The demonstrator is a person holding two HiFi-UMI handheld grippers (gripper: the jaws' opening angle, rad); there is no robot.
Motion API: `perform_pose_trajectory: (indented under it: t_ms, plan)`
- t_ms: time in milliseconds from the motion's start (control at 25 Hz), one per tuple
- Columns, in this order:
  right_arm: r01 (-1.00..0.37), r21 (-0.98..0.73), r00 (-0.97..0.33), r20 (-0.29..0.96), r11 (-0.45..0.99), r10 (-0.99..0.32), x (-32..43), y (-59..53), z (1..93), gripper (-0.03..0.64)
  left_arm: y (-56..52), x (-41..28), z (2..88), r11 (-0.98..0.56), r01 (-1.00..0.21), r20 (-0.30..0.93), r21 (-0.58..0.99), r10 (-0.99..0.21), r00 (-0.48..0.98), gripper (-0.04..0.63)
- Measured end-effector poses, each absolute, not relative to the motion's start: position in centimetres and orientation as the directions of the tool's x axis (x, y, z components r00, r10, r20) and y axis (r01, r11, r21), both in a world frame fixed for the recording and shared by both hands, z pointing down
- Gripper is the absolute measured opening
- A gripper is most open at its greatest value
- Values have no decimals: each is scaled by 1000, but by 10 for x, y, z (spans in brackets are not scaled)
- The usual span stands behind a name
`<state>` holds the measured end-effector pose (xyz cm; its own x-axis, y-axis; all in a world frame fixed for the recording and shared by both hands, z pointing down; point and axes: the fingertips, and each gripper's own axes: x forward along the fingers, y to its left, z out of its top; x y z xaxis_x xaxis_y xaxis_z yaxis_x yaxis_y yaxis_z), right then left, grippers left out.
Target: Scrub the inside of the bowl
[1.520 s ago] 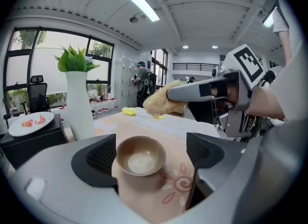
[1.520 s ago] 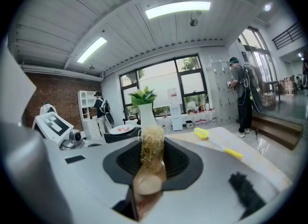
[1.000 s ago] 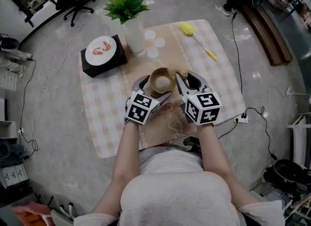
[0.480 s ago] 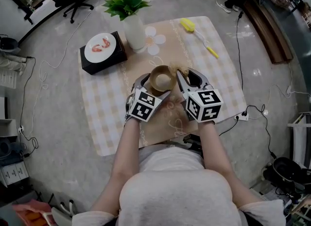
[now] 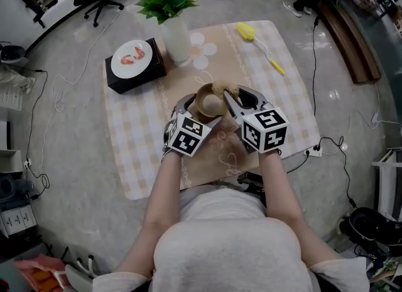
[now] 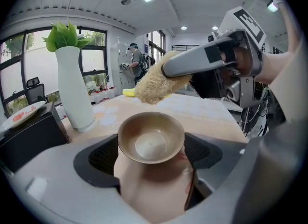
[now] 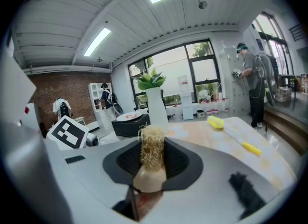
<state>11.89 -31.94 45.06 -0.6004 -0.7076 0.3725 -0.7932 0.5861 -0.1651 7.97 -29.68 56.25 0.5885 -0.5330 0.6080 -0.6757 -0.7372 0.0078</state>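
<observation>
Sitting in the left gripper [image 6: 150, 156], bowl [image 6: 151, 142]: jaws closed on its sides, mouth facing that gripper's camera, held over the beige runner [image 5: 221, 71]. Right gripper [image 7: 153, 165] pinched tight on a loofah scrubber [image 7: 152, 147], tip just above the bowl rim, not touching. Behind: white vase [image 5: 176, 41] with plant, plate [image 5: 130, 58] on black box [image 5: 135, 82], yellow brush [image 5: 259, 49] on checked cloth [image 5: 135, 140].

the bowl [image 6: 151, 143] was tan-brown, paler at its bottom; the loofah scrubber [image 7: 152, 154] was straw-yellow. the tablecloth [image 5: 135, 152] was beige-and-white checked (a plain tan runner [image 5: 223, 58] down its middle). the vase [image 5: 176, 44] was white, the brush [image 5: 257, 47] yellow, the box [image 5: 129, 82] black, its plate [image 5: 132, 58] white.
</observation>
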Motion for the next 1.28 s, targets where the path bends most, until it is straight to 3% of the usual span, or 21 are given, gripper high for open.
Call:
perform_pose_trajectory:
  t_ms: [800, 1280]
  plan:
    - [-645, -188, -696, 545, 740, -468, 61, -350, 491, 103, -297, 80, 562, -738, -675, 612, 23, -523, 593, 439]
    - [-623, -194, -690, 593, 758, -415, 71, -366, 501, 103, -297, 79, 562, -736, -676, 613, 28, -522, 593, 439]
